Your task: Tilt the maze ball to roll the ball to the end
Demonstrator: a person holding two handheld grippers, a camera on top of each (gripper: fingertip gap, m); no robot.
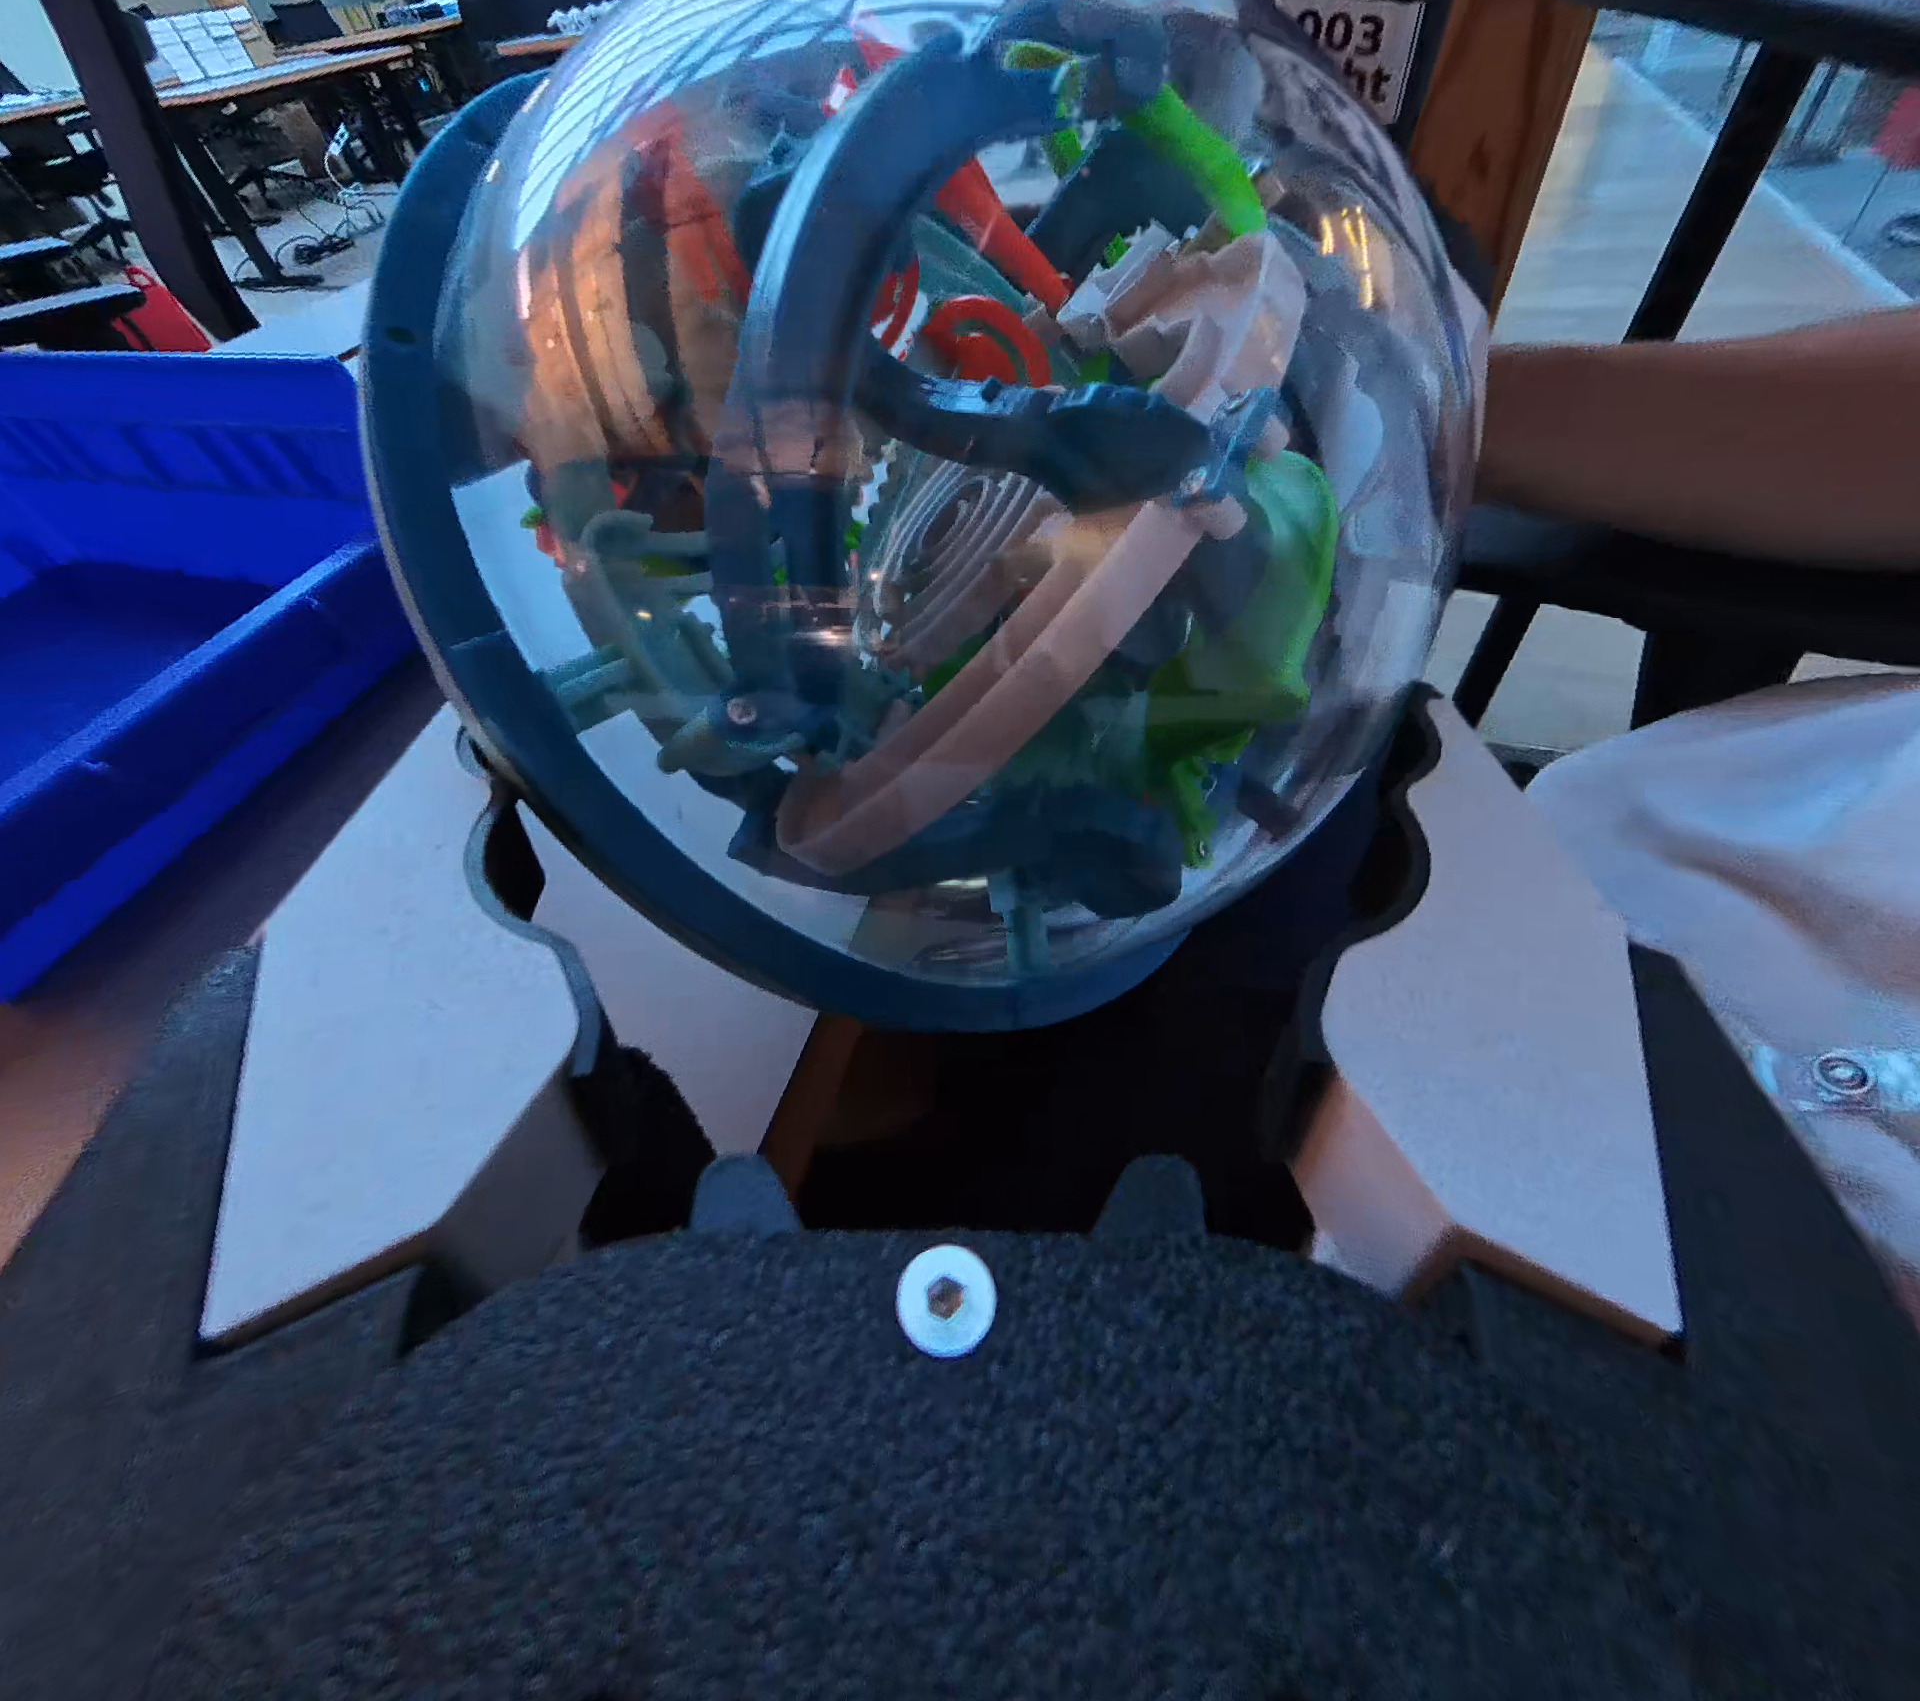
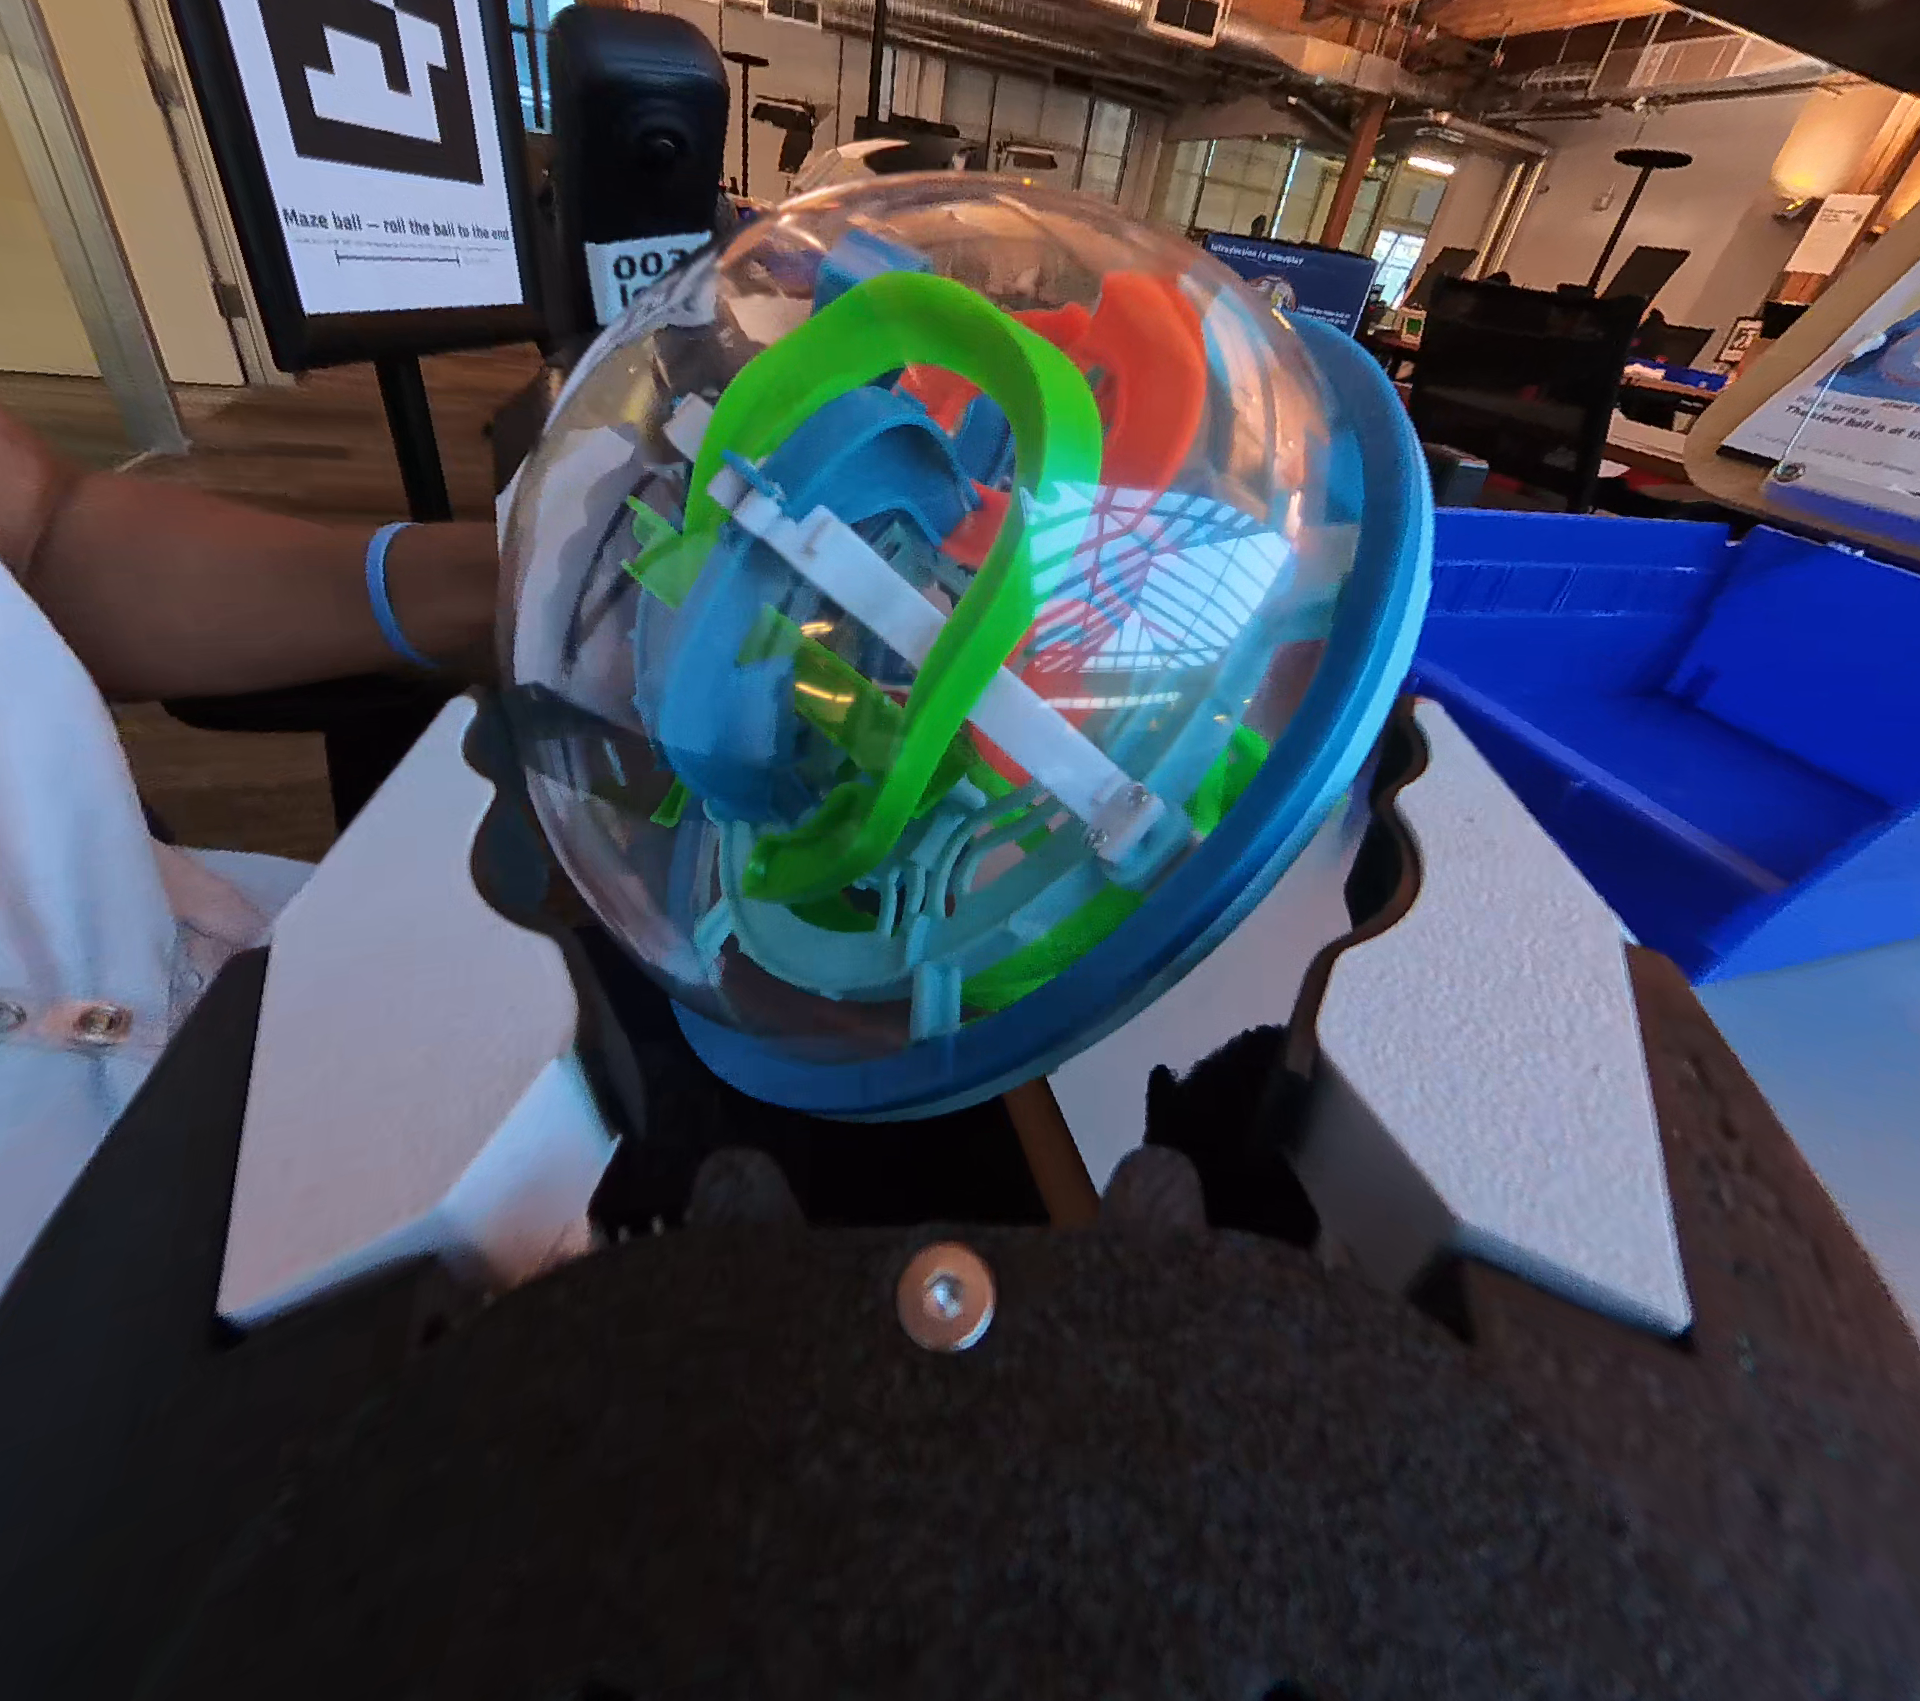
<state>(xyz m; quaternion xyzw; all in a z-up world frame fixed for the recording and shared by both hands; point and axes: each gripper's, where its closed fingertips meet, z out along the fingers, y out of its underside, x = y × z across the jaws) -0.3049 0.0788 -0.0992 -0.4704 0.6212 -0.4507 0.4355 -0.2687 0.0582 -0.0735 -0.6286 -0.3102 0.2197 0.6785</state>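
The maze ball [image 1: 935, 446] [image 2: 935, 643], a clear sphere with a blue band around its middle and green, orange, blue and pale tracks inside, is held up between the two grippers, tilted so the band runs at a slant. The left gripper [image 1: 951, 830] has its jaws spread wide, one finger against each side of the ball's lower half, gripping it. The right gripper [image 2: 940, 830] grips the ball's lower half from the opposite side, its jaws equally wide, the fingers pressed to the shell and the band. The small ball inside cannot be made out among the tracks.

Below the sphere a strip of the pale bench [image 1: 665, 1007] shows, with its wooden edge just under the ball. A blue bin [image 1: 177, 643] [image 2: 1704, 716] sits on the bench close beside the ball. A person's forearm [image 1: 1704, 425] [image 2: 239, 591] reaches in behind the sphere, wearing a blue wristband [image 2: 387, 591]. A stand holding a black-and-white marker sign [image 2: 343, 51] rises behind it.
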